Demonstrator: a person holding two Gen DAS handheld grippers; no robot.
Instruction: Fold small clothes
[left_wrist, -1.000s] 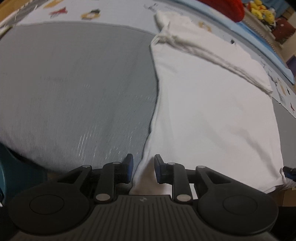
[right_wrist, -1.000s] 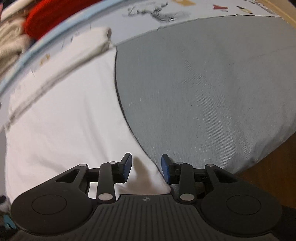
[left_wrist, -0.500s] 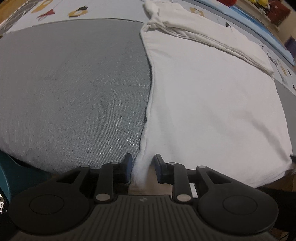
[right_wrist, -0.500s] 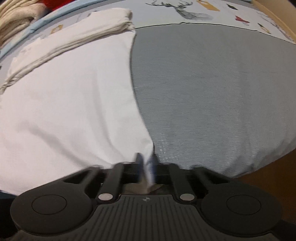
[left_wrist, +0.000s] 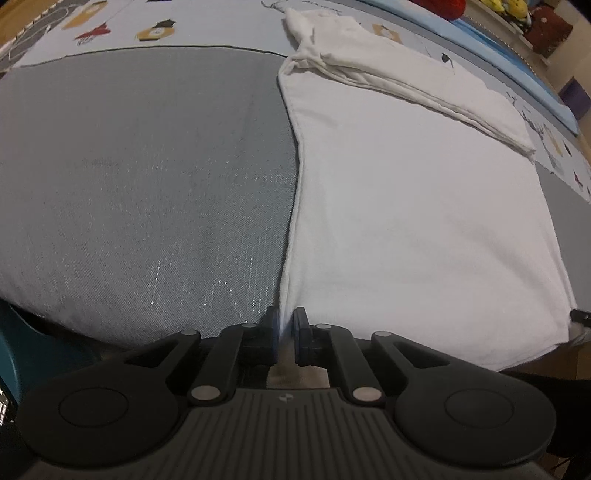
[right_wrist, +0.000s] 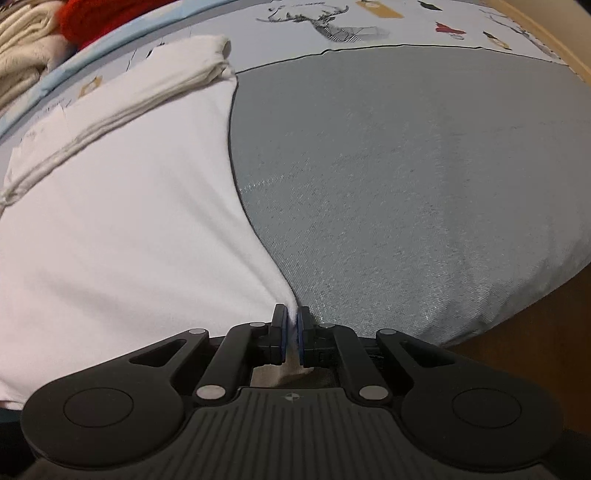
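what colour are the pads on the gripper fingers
Blue, on black fingers. The pads show best in the right wrist view, pinching the white garment.

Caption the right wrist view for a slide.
Right gripper shut on the near corner of a white garment lying on a grey cloth.

Support: grey woven pad (left_wrist: 147, 192), spread ahead of both grippers over a pale printed sheet (left_wrist: 155, 29) with small animal figures. Lying on it: 1 white garment (left_wrist: 406, 221), flat, its far end folded over, reaching onto the sheet.
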